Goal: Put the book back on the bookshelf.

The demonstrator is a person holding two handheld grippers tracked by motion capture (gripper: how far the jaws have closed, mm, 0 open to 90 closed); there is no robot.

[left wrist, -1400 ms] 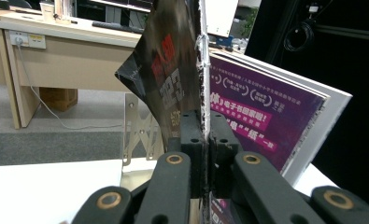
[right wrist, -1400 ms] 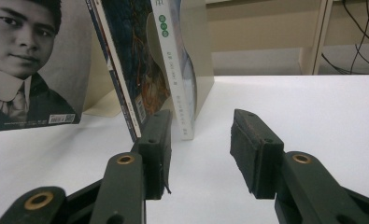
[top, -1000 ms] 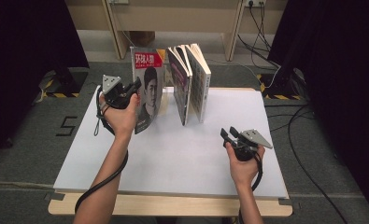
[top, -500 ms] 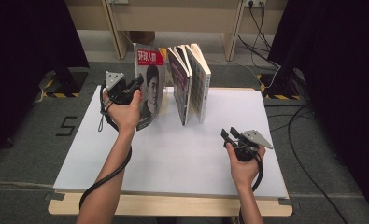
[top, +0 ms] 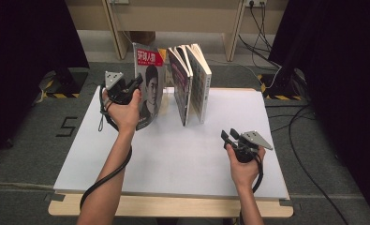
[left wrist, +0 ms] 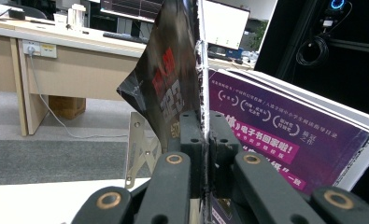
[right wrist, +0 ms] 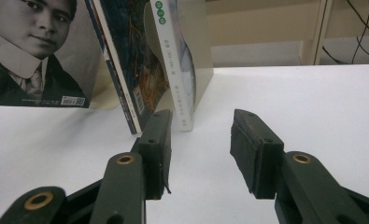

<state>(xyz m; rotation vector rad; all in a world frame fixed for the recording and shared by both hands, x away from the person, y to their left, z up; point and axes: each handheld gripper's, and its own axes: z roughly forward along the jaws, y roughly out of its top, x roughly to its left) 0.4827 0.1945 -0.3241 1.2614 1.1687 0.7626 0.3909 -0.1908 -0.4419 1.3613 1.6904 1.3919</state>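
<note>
The left gripper [top: 135, 84] is pinching the edge of the magazine [top: 150, 89], which stands upright at the back of the white table [top: 173, 154], just beside two leaning books [top: 192, 82]. The right gripper [top: 228, 136] has its jaws spread with nothing between them and is held low over the table, well apart from the books.

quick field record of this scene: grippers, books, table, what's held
left gripper: shut on the edge of the magazine
magazine: upright, portrait cover faces the camera, leftmost of the row
right gripper: open, nothing between its jaws, over the table on the right
two books: upright, leaning together, right of the magazine
metal bookend: behind the magazine
table: white top, bare in front
</note>
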